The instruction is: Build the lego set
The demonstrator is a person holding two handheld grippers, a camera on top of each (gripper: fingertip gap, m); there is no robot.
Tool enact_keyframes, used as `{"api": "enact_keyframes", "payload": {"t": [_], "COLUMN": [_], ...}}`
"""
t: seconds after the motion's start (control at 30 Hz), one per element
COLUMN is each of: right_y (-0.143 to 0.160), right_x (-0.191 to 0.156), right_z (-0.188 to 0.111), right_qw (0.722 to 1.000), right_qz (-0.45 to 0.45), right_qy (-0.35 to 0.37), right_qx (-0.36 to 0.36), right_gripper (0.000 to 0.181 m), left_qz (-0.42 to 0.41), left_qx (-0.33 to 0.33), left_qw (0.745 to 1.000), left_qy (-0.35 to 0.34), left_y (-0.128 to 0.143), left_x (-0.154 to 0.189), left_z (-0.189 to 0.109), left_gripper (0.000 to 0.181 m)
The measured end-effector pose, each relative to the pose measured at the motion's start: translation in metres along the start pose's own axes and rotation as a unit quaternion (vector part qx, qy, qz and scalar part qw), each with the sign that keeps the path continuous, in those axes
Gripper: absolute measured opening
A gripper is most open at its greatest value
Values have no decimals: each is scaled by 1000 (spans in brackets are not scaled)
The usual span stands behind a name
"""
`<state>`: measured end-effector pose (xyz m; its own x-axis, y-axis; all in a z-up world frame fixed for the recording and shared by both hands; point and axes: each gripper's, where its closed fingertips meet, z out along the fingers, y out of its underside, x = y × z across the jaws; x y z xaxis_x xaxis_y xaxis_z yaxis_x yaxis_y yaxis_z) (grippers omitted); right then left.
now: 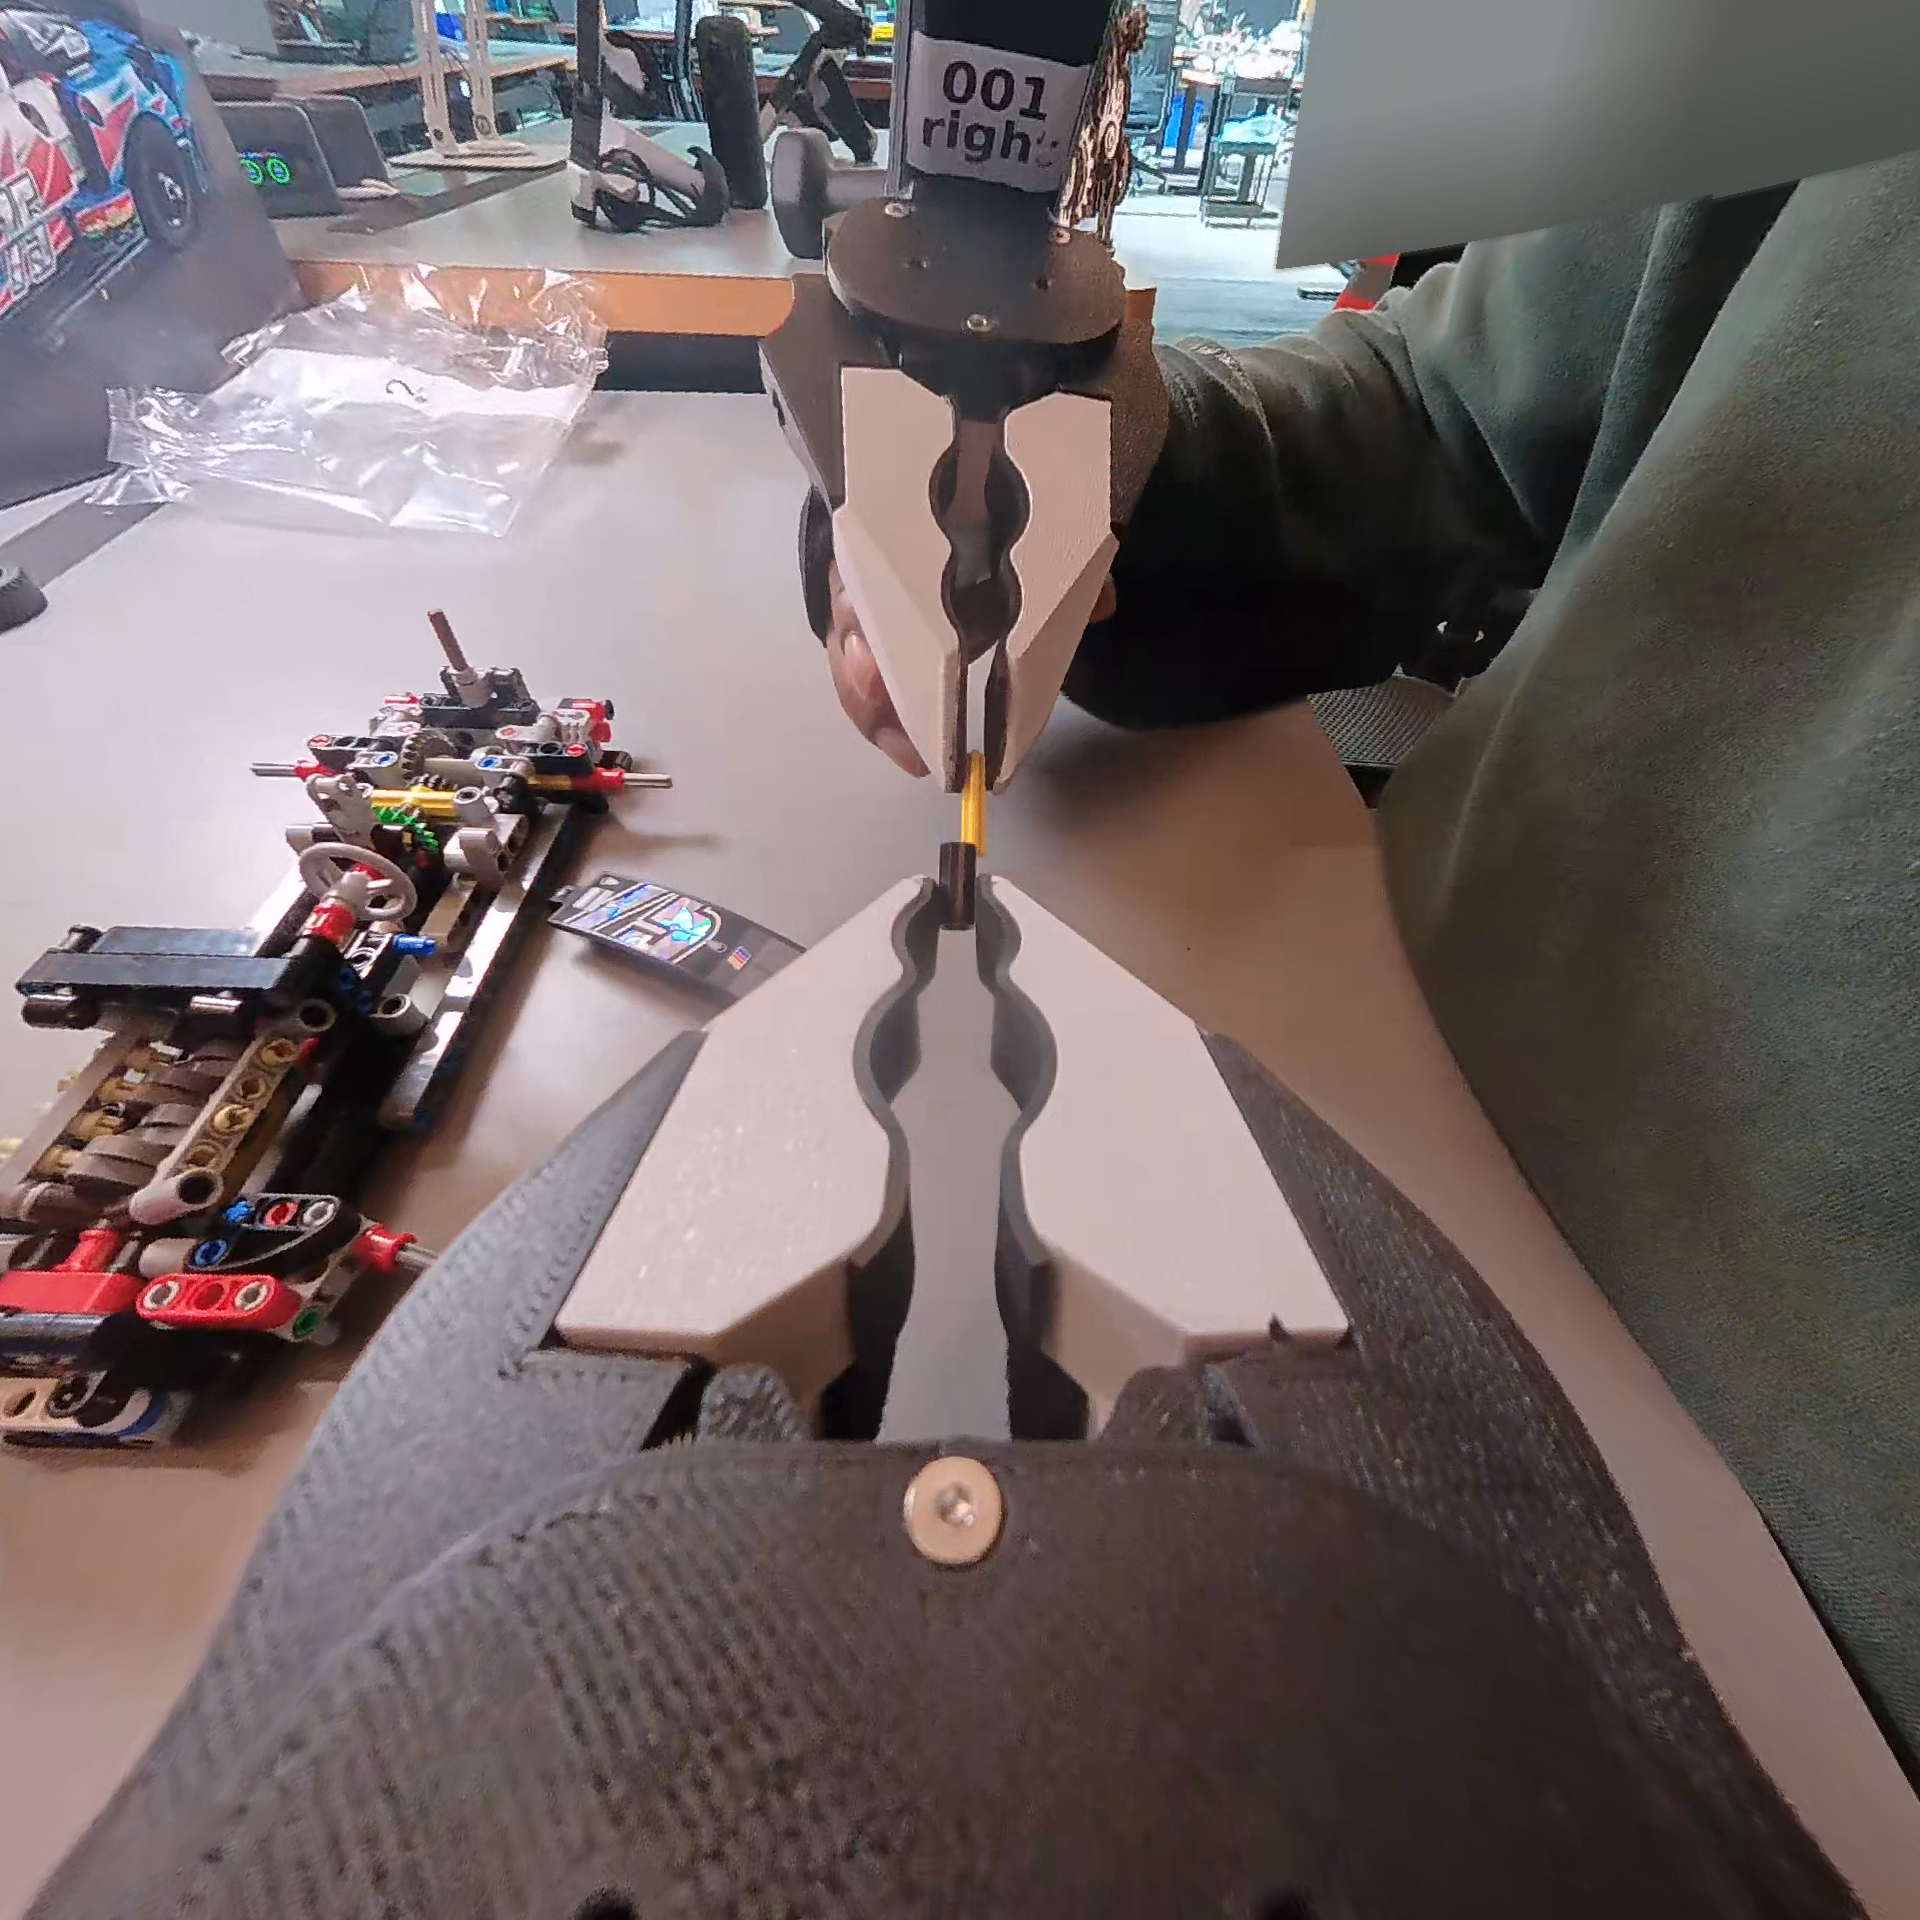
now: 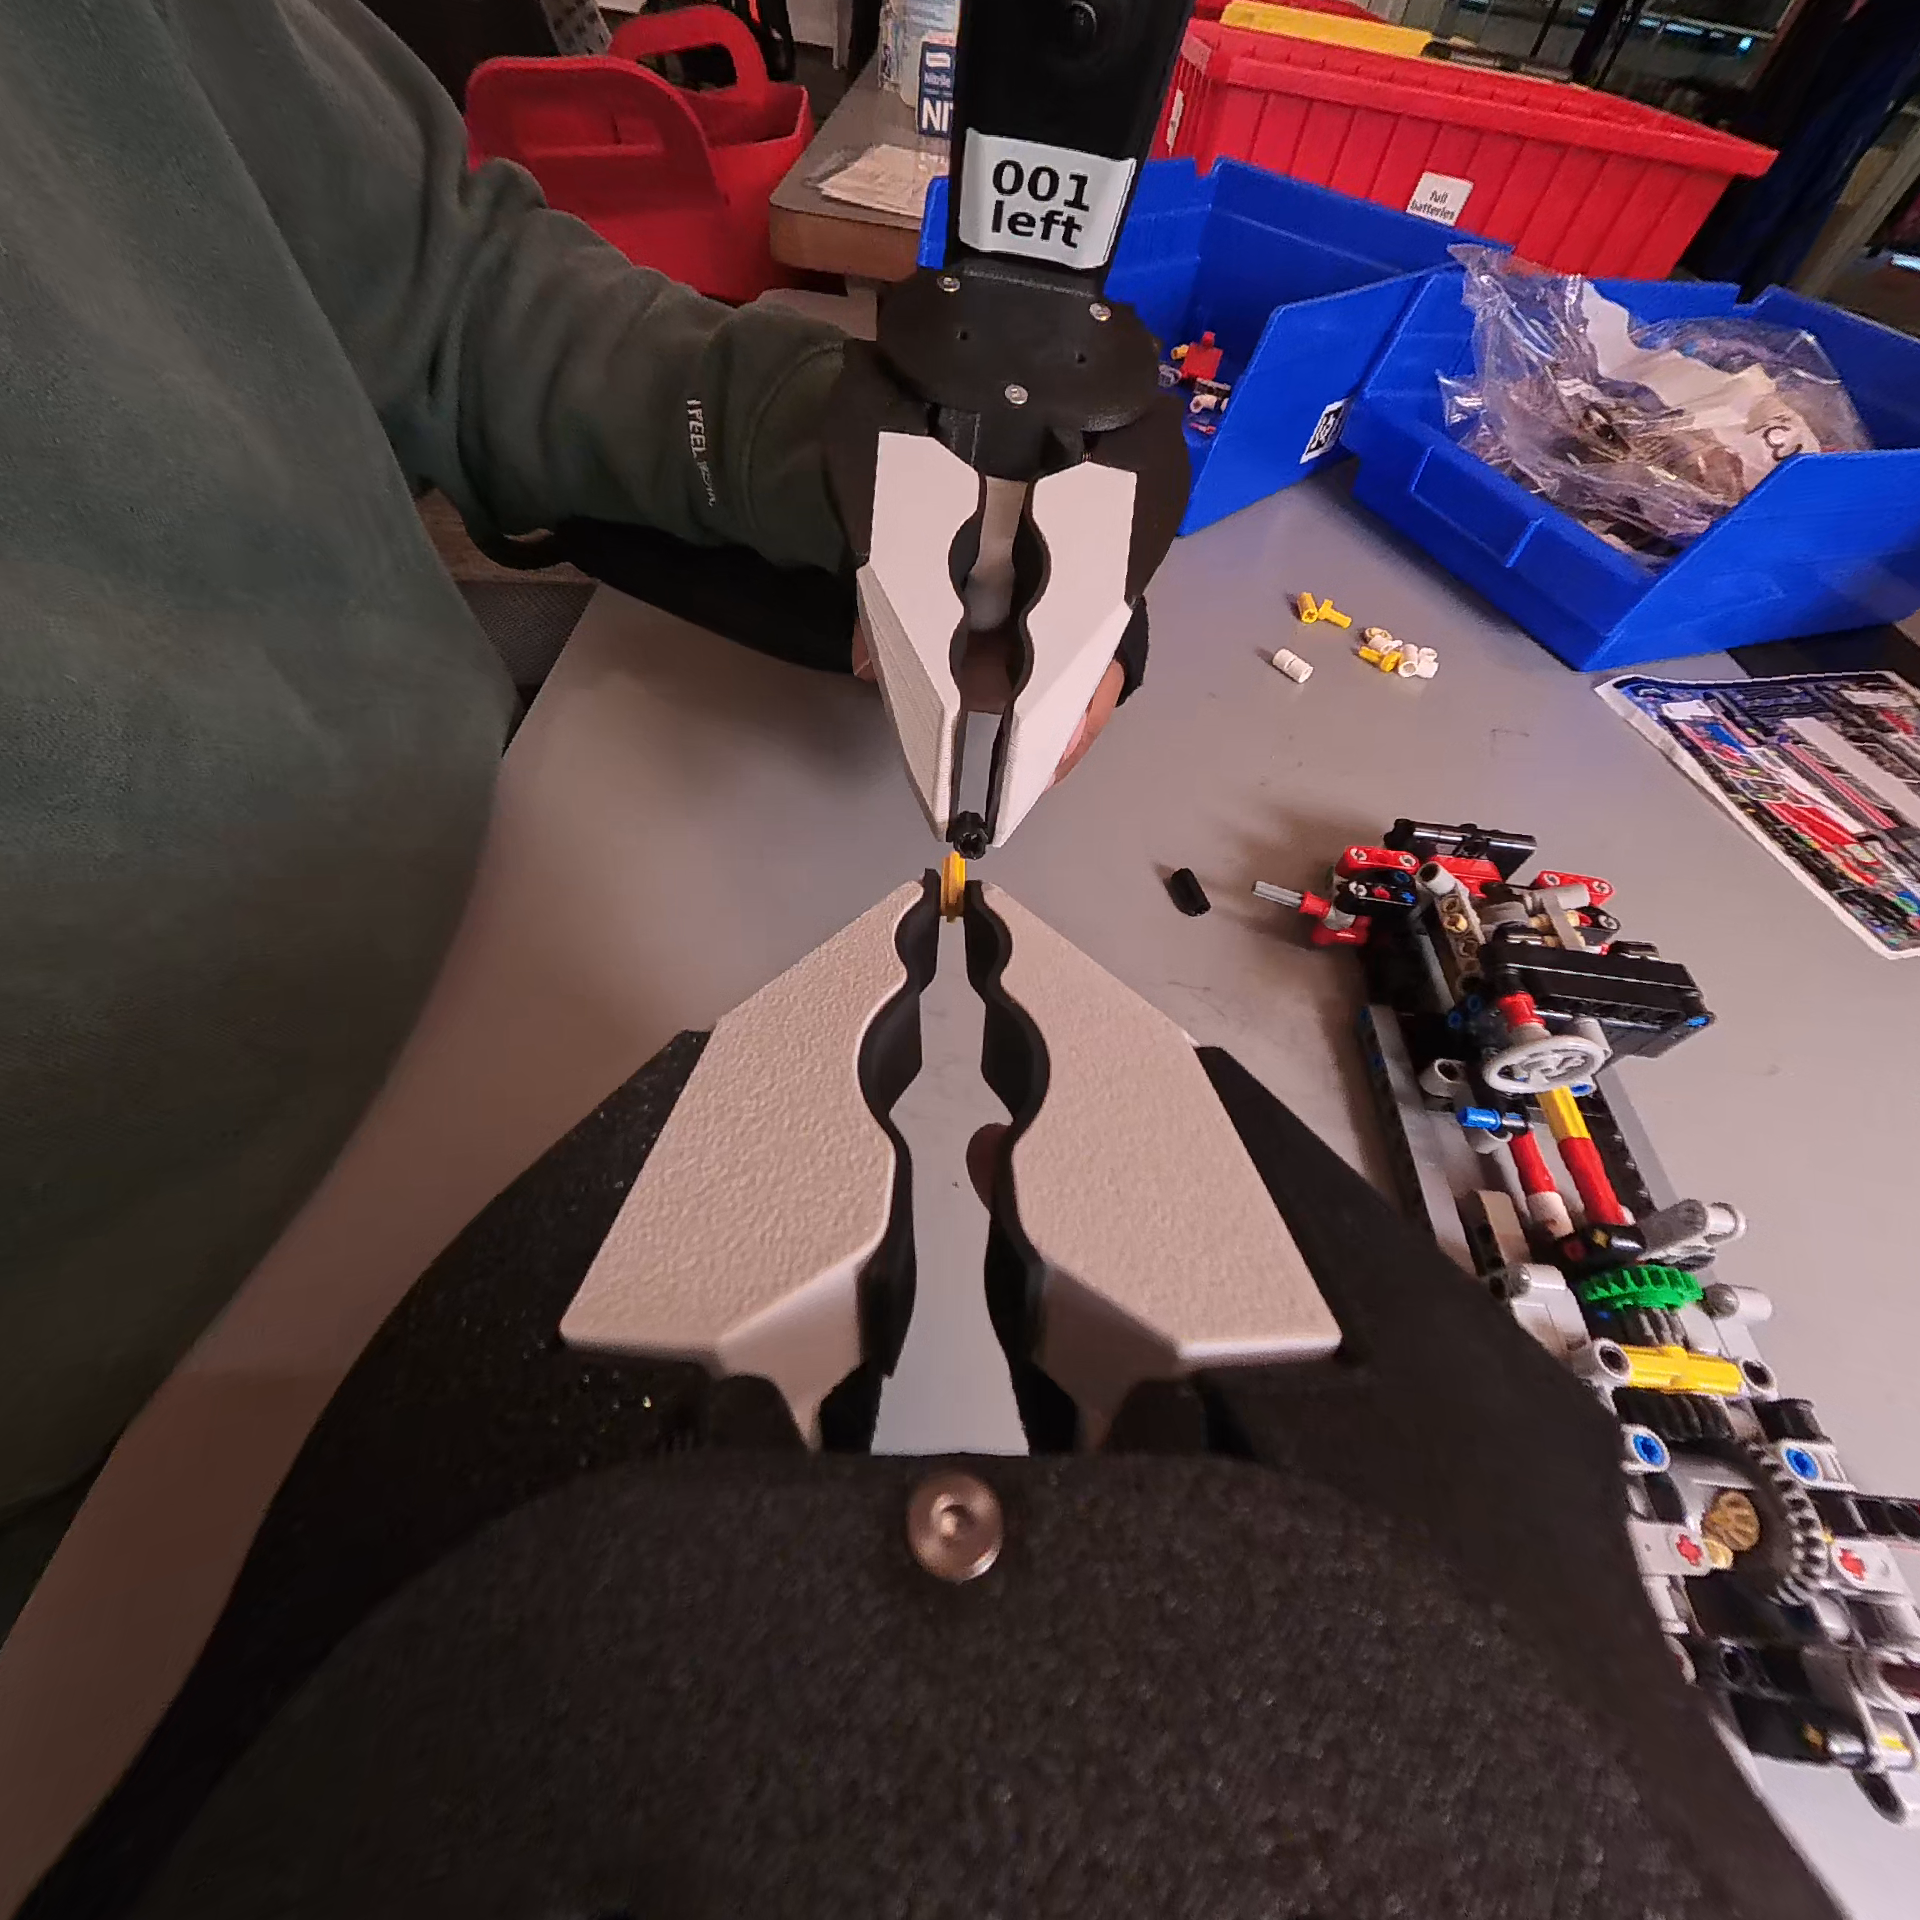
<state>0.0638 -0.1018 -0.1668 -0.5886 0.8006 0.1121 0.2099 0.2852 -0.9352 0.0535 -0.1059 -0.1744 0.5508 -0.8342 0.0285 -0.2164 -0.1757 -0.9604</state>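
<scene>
Above counter (image 1: 1195, 862), we held both pieces mid-air: left gripper (image 1: 956, 902) jaws pinched black connector (image 1: 957, 883), right gripper (image 2: 952, 900) jaws pinched yellow axle (image 1: 972, 802). Axle's long axis ran tip-to-tip, end meeting connector's bore. Chassis (image 1: 312, 997) lay aside, untouched.

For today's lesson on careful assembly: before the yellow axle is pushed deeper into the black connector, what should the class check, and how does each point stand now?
1. Left tongs grip the black connector: ok.
2. Right tongs grip the yellow axle: ok.
3. Axle and connector in line, tip to tip: ok.
4. Axle fully seated: cannot tell.
5. Both parts held off the table: ok.
6. Car chassis apart from the tongs: ok.
</scene>
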Motion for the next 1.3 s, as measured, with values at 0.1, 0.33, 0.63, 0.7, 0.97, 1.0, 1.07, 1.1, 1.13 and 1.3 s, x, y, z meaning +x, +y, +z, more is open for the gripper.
{"api": "enact_keyframes", "payload": {"t": [0.1, 0.33, 0.63, 0.7, 0.97, 1.0, 1.07, 1.1, 1.13, 1.3], "right_y": [-1, 2, 6, 8, 9, 9, 8, 7, 7, 11], "right_x": [1, 2, 0, -2, -17, -19, -24, -25, -24, -27], "right_z": [-1, 1, 3, 4, 5, 5, 6, 6, 6, 8], "right_qw": [1000, 1000, 1000, 1000, 995, 994, 992, 991, 990, 987], "right_qz": [5, 13, -2, -15, -86, -96, -117, -123, -129, -144], "right_qy": [1, 1, -1, -2, -23, -26, -28, -26, -22, -22], "right_qx": [3, -1, -15, -23, -43, -45, -47, -47, -49, -64], "right_gripper": [1, 1, 1, 1, 1, 1, 1, 1, 1, 1], "left_qz": [4, 6, -4, -11, -87, -98, -123, -135, -146, -189], "left_qx": [-5, -14, -27, -30, -30, -29, -27, -24, -22, -22], "left_qw": [1000, 1000, 1000, 999, 991, 989, 984, 981, 979, 968], "left_qy": [-2, -3, 7, 15, 93, 105, 128, 136, 140, 164], "left_y": [2, 4, 9, 11, 13, 13, 13, 12, 12, 12], "left_x": [0, 0, 3, 4, 20, 22, 26, 27, 27, 30], "left_z": [1, 2, 4, 5, 6, 6, 5, 5, 4, 4], "left_gripper": [4, 4, 4, 4, 4, 4, 4, 4, 4, 4]}}
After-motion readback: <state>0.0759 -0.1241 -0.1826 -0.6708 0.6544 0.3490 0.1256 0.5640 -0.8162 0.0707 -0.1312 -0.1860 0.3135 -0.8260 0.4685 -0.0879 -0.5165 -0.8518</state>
